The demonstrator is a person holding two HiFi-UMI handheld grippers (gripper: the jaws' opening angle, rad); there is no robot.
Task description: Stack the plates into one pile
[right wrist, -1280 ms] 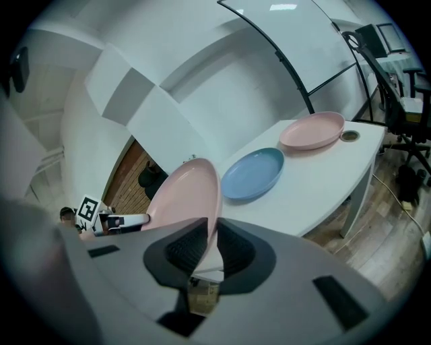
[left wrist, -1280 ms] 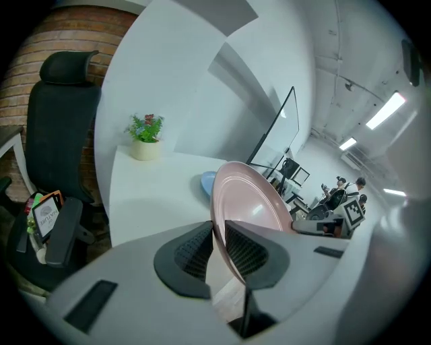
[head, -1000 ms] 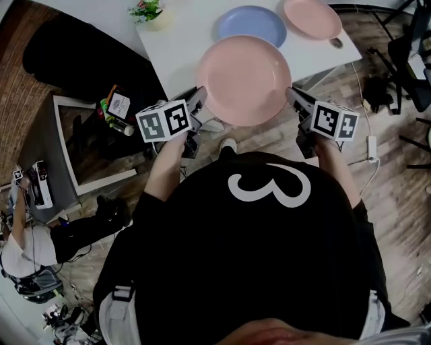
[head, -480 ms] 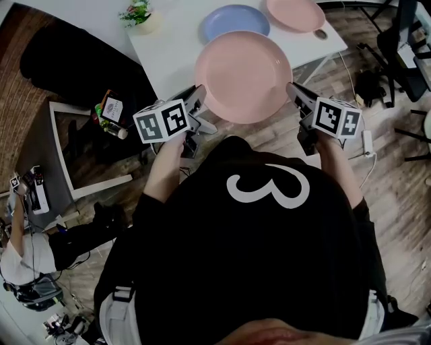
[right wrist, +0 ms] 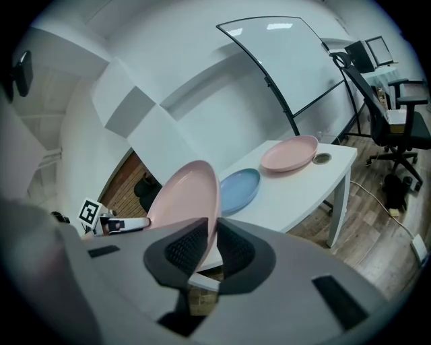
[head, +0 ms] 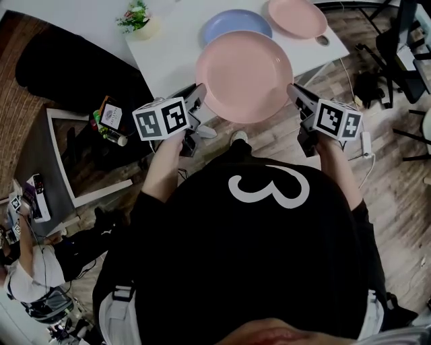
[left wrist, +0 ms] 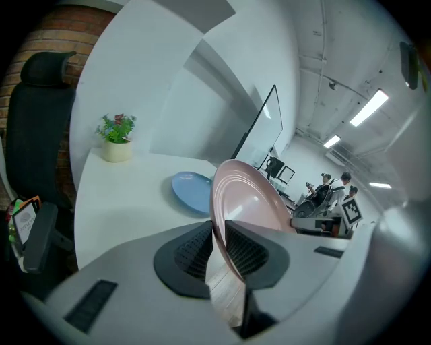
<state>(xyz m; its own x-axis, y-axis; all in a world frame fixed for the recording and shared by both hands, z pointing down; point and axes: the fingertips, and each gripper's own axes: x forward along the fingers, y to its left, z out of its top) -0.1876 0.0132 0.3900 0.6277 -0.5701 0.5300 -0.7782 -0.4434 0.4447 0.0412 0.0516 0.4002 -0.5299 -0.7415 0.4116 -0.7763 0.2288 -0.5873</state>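
— Over the near edge of the surface [head: 172, 40]: pink plate [head: 244, 71] is in the air, roughly level, carried from both sides. Left claw [left wrist: 219, 236] is pinched on its left rim, right claw [right wrist: 210, 232] on the opposite rim. Each pair of jaws is nearly together, with only the rim's thickness between the pads.

— Where's the pile going?

— My guess is the blue plate [head: 236, 27], lying flat just beyond it. Second pink plate [head: 296, 17] sits further back to the right, beside the cable hole [head: 322, 40]. Nothing is stacked yet.

— Risks?

— Main one: two thin edge grips on a smooth rim. If the hands drift apart or one twists, a rim slides out of the pads and the plate swings down off the other claw. Part of it hangs past the surface edge, so a drop there goes to the wood floor [head: 397, 195], not the top.

— And at set-down?

— One jaw of each claw is under the rim. Come in too flat and those jaws hit the blue plate first, then shove or chip it. Release off-centre and the carried plate rocks. It looks wider than the blue one, though it's nearer the camera, so can't be sure.

— So?

— Keep both hands matched, clear the edge, centre it, lower gently, then let go.
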